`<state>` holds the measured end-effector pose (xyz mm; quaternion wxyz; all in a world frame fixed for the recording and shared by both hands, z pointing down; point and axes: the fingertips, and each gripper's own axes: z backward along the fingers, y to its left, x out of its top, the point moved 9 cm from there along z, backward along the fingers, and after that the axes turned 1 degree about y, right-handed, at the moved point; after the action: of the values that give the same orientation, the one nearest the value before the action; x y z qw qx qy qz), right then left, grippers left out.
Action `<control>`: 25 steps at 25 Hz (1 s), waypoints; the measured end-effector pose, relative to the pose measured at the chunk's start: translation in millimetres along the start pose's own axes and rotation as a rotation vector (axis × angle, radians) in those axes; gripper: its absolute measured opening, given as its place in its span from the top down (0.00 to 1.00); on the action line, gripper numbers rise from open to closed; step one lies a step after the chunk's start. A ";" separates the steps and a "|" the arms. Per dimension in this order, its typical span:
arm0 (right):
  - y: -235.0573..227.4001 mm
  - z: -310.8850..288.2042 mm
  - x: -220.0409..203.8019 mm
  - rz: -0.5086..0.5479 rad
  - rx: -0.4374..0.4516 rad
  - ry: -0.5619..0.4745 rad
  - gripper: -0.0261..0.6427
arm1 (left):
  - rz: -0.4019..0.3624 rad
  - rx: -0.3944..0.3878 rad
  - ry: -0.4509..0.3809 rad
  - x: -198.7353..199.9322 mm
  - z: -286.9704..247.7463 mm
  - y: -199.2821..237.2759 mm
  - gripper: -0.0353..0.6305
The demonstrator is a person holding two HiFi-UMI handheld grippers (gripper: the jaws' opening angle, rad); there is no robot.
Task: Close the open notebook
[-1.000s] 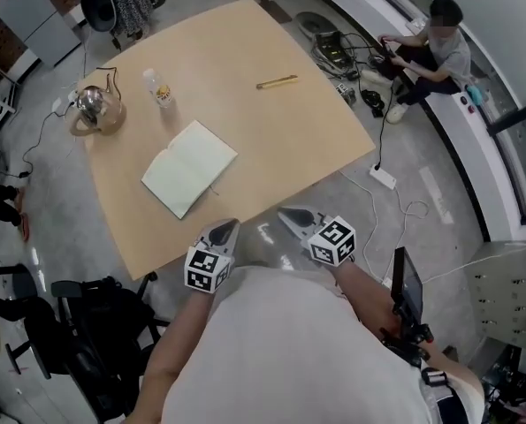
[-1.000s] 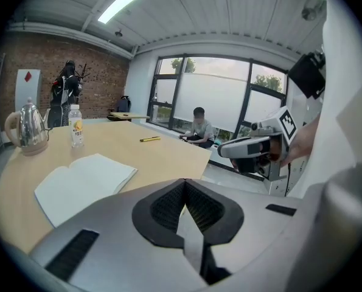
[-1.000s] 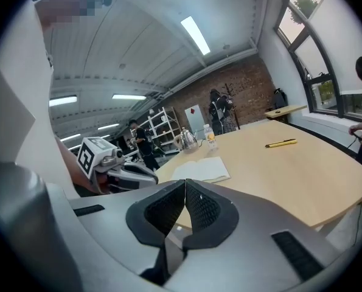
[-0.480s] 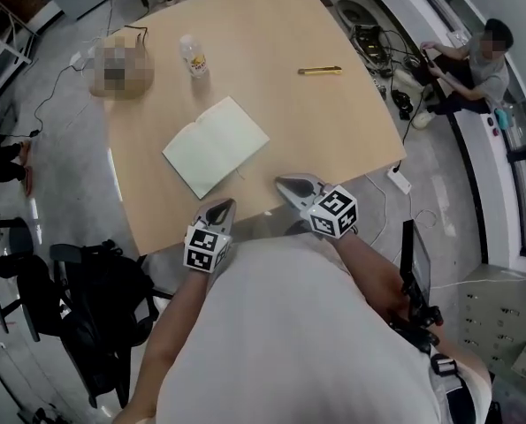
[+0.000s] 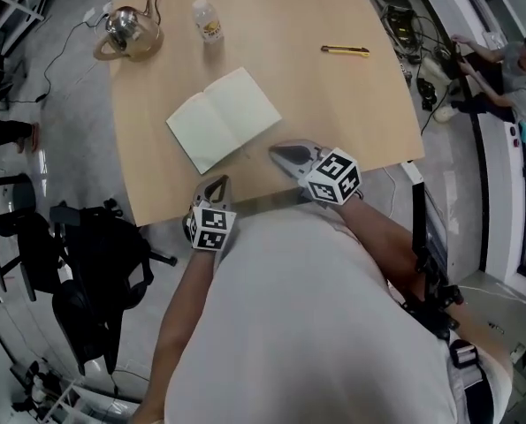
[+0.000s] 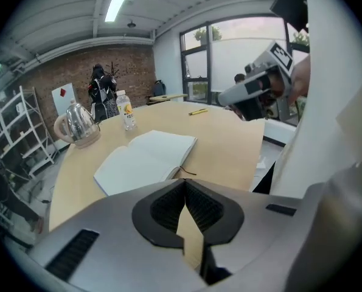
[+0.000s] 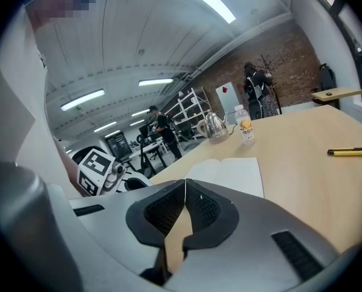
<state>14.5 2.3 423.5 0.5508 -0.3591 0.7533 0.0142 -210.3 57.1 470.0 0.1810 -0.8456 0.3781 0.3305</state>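
Both grippers have moved in toward the light wooden table [image 5: 333, 104] over the last second. The right gripper [image 5: 278, 153] now reaches over its near edge, tips close to the nearest corner of the open notebook with cream pages [image 5: 224, 118], not touching it. The left gripper [image 5: 217, 186] hangs at the table's edge, a little further off. Each gripper is clenched, jaws tip to tip with nothing between them. The notebook lies flat and fully open mid-table, nearer the person than the steel kettle [image 5: 125, 26] and the small plastic bottle [image 5: 207, 18]. Closing has not begun; the approach looks nearly done, and one tip probably has to slip under a cover next.
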 end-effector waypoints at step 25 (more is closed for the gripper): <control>-74.8 -38.1 17.5 0.116 0.292 0.196 0.94 | 0.005 0.299 0.217 17.5 -41.1 -7.0 0.94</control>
<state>22.5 -78.3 451.7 0.5193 -0.2307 0.8169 -0.0988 -178.9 29.7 487.7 0.2621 -0.8389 0.4426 0.1777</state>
